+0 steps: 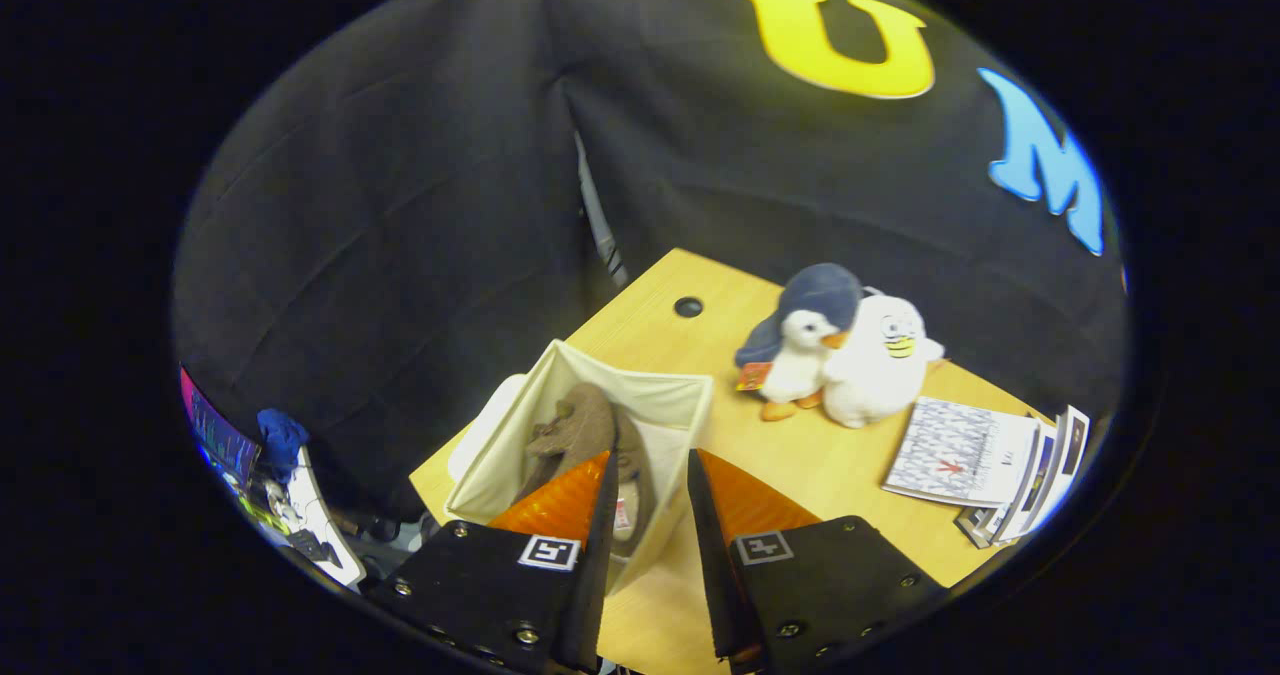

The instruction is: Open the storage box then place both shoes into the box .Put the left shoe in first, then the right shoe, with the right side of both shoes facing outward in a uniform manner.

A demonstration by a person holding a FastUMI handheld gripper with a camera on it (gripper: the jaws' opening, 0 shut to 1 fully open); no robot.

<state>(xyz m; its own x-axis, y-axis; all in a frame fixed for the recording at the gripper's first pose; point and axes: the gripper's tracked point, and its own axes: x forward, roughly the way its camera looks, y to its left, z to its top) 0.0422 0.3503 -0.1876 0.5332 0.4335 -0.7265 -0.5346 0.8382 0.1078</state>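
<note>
A cream fabric storage box (665, 405) stands open on the wooden table (800, 465), just ahead of my fingers. Inside it lies a brown fuzzy shoe (578, 423). Beside that shoe is a second shoe (630, 495) with a pale insole, partly hidden behind my left finger (570, 500). A pale panel (482, 433), maybe the lid, sits against the box's far-left side. My gripper (650, 460) hovers above the box's near wall, open, with nothing between its fingers.
A blue-and-white plush penguin (805, 340) and a white plush (885, 360) stand beyond the right finger. Printed magazines (985, 455) lie fanned to their right. A cable hole (688, 306) marks the table's far corner. Clutter (285, 495) sits below the table's left edge.
</note>
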